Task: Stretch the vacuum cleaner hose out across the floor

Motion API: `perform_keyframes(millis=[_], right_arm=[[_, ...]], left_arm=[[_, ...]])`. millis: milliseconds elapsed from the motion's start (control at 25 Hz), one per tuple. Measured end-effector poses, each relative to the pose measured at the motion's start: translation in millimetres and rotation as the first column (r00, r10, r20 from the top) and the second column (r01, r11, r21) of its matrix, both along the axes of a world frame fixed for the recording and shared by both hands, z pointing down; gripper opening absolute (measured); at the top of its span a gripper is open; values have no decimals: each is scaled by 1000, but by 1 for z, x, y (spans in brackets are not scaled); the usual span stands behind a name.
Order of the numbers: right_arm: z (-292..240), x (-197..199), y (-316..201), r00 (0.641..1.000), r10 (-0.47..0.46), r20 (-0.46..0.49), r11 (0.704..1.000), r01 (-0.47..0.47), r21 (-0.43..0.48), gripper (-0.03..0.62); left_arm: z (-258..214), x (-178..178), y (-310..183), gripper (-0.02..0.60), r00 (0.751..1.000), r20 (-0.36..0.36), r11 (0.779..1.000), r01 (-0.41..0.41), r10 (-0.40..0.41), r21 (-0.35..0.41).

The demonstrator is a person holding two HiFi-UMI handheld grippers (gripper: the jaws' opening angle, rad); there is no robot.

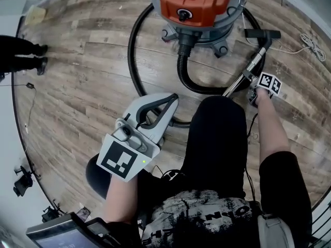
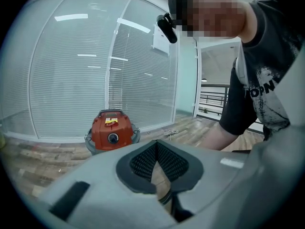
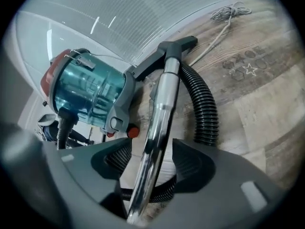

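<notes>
Head view: the vacuum cleaner (image 1: pixel 196 6) stands on the wood floor. Its black hose (image 1: pixel 181 68) lies coiled close around the drum and ends in a chrome wand (image 1: pixel 242 77) with a floor nozzle (image 1: pixel 262 34). The right gripper (image 1: pixel 257 89) is down at the wand's near end. The left gripper (image 1: pixel 168 102) hangs above the hose loop, apart from it.

Left gripper view: its jaws are pressed together on nothing, with the cleaner well ahead.

Right gripper view: the jaws stand half apart around the wand, with a gap on each side of the tube, so there is no grip yet. I judge it should close squarely on the tube, then draw the wand low and steadily away from the drum, so the coil unwinds without kinking or tipping the cleaner
</notes>
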State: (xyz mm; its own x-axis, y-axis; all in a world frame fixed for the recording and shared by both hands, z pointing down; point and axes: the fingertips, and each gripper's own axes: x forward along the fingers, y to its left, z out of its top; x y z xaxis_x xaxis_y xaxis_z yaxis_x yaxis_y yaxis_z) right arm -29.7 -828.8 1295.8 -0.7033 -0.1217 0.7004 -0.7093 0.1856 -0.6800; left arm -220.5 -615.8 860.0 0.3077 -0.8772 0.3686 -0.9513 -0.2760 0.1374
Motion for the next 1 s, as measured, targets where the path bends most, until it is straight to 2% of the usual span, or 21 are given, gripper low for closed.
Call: perform_keyframes(millis=[120, 240, 360, 520, 680, 840, 1000], right_arm=[[9, -9, -1, 1000, 16, 11, 999, -16, -39, 275], [27, -26, 0, 999, -20, -47, 998, 17, -57, 279], [39, -34, 2, 997, -12, -75, 996, 6, -85, 269], [49, -32, 0, 989, -8, -145, 995, -6, -95, 166], [47, -34, -4, 994, 76, -75, 990, -84, -111, 137], [33, -36, -10, 987, 157, 35, 986, -155, -56, 131], [7, -52, -12, 977, 137, 161, 989, -143, 24, 129]], left_arm=[[4, 0, 0, 3, 1000, 7, 1000, 2, -2, -12], [10, -1, 4, 3, 1000, 11, 1000, 17, -17, -22], [19, 2, 13, 3, 1000, 14, 999, 5, -5, -48], [28, 1, 23, 3, 1000, 15, 997, 10, -9, -81], [31, -3, 23, 3, 1000, 8, 997, 23, -22, -68], [36, -5, 27, 3, 999, 3, 997, 34, -34, -75], [36, -10, 27, 3, 999, 0, 997, 41, -41, -61]])
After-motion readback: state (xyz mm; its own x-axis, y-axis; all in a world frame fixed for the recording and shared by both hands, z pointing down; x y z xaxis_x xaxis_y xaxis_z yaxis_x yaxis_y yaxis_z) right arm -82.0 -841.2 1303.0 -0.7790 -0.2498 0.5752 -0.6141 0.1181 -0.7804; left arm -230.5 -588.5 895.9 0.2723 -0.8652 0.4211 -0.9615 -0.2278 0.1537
